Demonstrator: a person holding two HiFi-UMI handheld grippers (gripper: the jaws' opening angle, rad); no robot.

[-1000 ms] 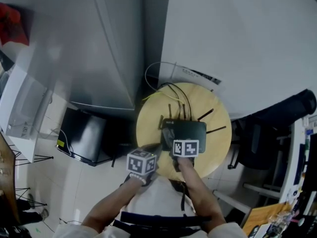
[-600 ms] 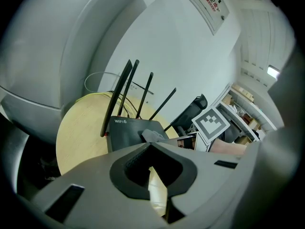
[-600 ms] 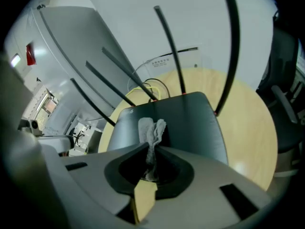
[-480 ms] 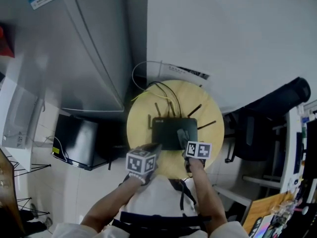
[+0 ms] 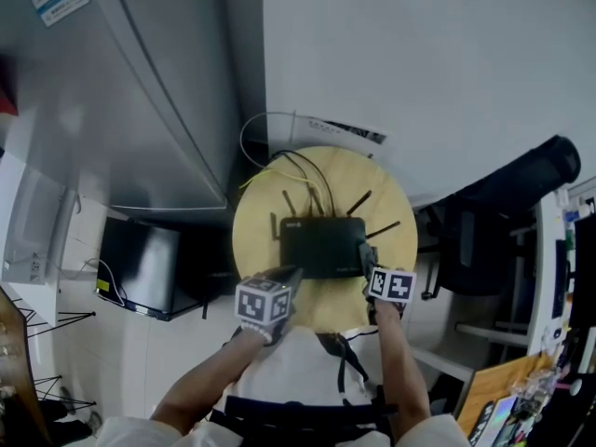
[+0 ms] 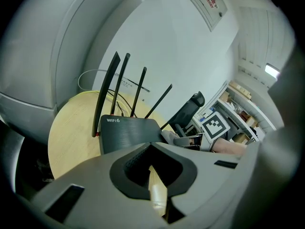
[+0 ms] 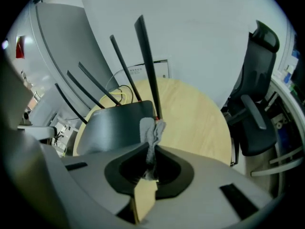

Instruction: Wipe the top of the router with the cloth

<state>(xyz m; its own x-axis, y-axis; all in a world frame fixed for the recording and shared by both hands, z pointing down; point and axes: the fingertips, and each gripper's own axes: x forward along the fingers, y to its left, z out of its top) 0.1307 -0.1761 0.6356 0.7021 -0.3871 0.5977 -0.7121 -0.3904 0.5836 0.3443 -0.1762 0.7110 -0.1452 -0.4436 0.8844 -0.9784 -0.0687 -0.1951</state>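
Note:
A black router [image 5: 321,247] with several thin antennas lies on a round wooden table [image 5: 270,208]. My right gripper [image 5: 367,257] is at the router's right edge, shut on a small grey cloth [image 7: 152,130] that rests on the router's top [image 7: 116,123] beside an upright antenna [image 7: 147,66]. My left gripper [image 5: 284,276] hovers at the router's front left corner, its jaws shut with nothing between them. In the left gripper view the router [image 6: 128,135] lies just ahead, with the cloth [image 6: 169,136] and the right gripper [image 6: 183,140] at its far right side.
Black and yellow cables [image 5: 298,170] run off the back of the table toward the white wall. A black office chair [image 5: 503,222] stands to the right. A dark box [image 5: 140,268] sits on the floor at the left, below a grey cabinet [image 5: 121,110].
My right gripper has slid the cloth across the router's top from its front left to its right edge. The left gripper has stayed at the front left corner.

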